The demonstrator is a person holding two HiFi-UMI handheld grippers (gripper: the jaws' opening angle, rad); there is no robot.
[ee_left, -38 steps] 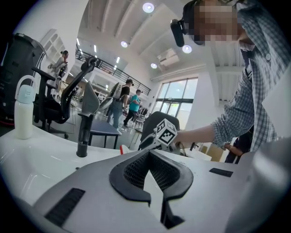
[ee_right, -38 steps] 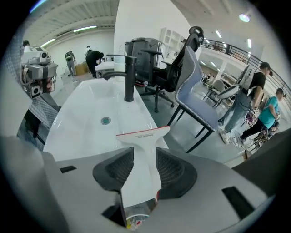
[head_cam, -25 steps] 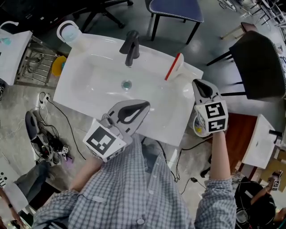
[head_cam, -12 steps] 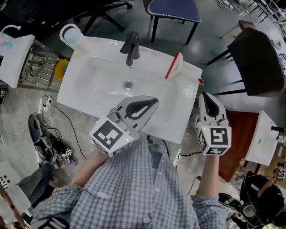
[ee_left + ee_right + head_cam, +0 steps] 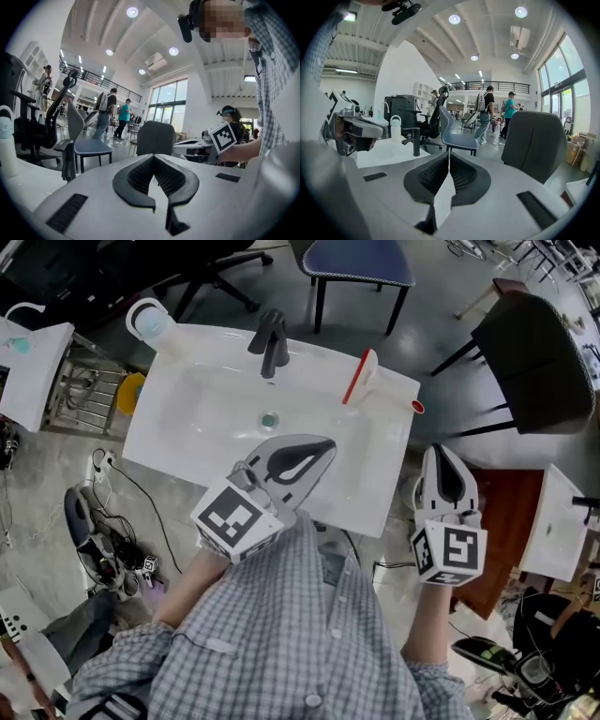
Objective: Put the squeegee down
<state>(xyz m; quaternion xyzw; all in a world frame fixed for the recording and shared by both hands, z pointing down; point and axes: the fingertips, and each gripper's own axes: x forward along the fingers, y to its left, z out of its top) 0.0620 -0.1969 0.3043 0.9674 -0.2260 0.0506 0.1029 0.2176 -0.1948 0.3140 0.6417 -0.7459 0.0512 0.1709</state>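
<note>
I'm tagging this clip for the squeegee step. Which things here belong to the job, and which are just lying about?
Belongs to the job:
- squeegee, resting on the back right corner of the sink
- right gripper, shut and empty, off the sink's right edge

Just lying about:
- faucet
- white bottle
- small red object
- blue chair

White sink (image 5: 211,395) w/ black faucet (image 5: 271,341) at back, bottle (image 5: 148,318) on its far-left corner, blue chair (image 5: 361,259) behind.
</note>
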